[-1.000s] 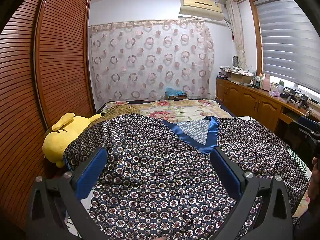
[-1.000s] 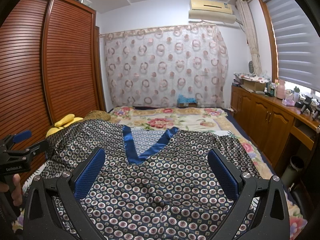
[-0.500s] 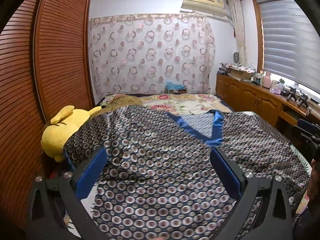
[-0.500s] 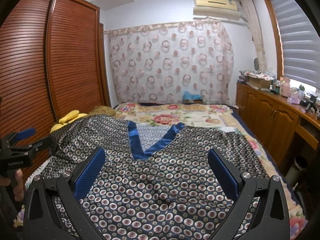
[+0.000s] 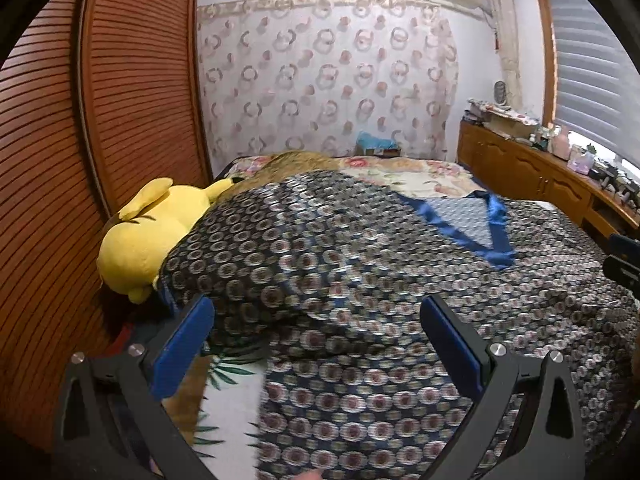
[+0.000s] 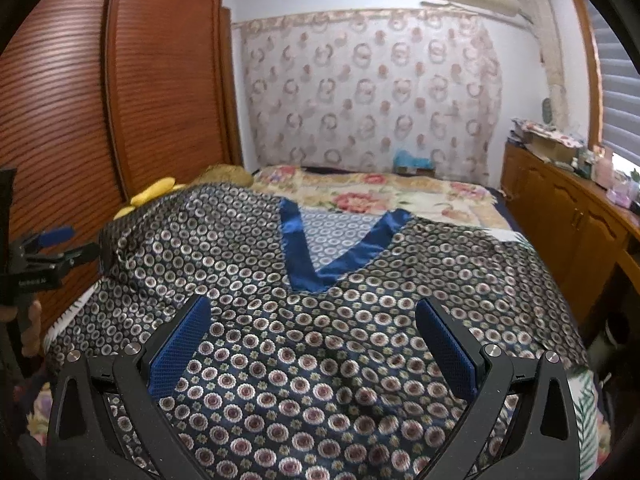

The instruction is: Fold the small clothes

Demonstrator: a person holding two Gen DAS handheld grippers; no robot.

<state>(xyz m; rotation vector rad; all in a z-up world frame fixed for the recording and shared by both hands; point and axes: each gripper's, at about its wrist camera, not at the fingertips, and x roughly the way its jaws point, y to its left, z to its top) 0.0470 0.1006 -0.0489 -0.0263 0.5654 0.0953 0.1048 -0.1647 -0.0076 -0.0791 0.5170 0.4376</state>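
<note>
Two views: both look along the bed [image 6: 460, 200], from its near end.
Bed: the largest thing; a flowered cover shows at 12 o'clock, beyond the shirt.
Shirt [image 6: 320, 340]: dark, with ring pattern and a blue V collar [image 6: 316, 248]; it lies spread flat over the near half of the bed, collar toward 12 o'clock. In the left view its edge at 7 o'clock is raised or turned, and blurred, so I cannot tell how it lies.
Progress: I judge that the task is at its start. No finished fold is visible; the sleeves and body all remain to fold.
Toy [image 5: 148, 236]: yellow plush at 9 o'clock, at the bed's left edge, partly under the shirt's sleeve.
Containers: none is close to the work; a small box [image 5: 380, 148] stands far at 12 o'clock, contents too small to tell.
Left gripper [image 5: 316, 344]: jaws wide apart, above the shirt's left part, holding nothing.
Right gripper [image 6: 312, 340]: jaws wide apart, above the shirt's middle, holding nothing.
</note>
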